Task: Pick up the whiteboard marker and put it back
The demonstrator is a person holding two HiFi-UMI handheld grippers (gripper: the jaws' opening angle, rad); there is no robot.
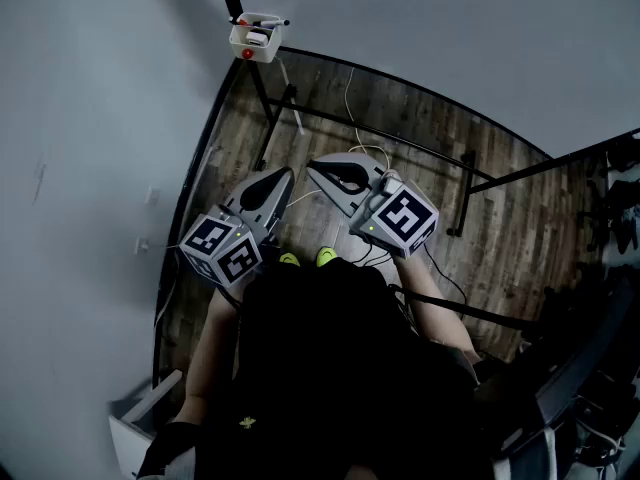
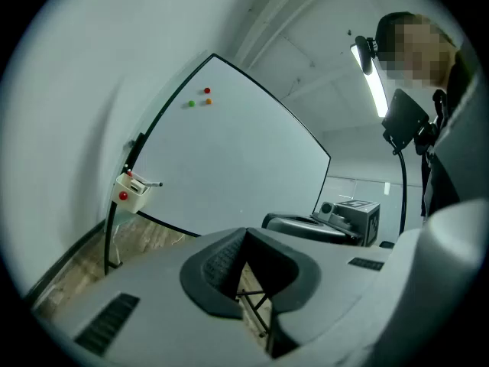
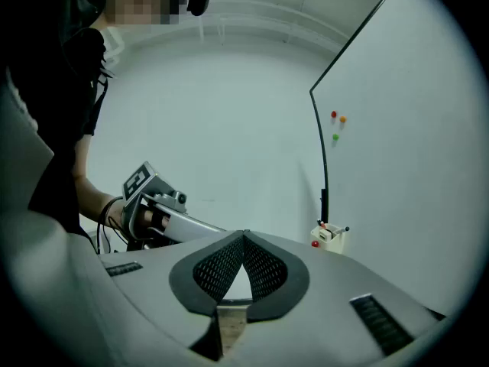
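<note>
I hold the left gripper (image 2: 246, 232) and the right gripper (image 3: 244, 236) side by side, near me, well apart from the whiteboard (image 2: 244, 151). Each has its jaws pressed together with nothing between them. The marker (image 1: 263, 23) lies in a small tray (image 1: 256, 41) at the board's edge, far ahead. I judge the task not begun: approach, pickup and return all remain.

Wood-plank floor (image 1: 400, 128), smooth matt whiteboard (image 2: 229, 151)

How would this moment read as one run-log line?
left gripper: shut, empty | right gripper: shut, empty | whiteboard marker: in tray at whiteboard edge, untouched
</note>
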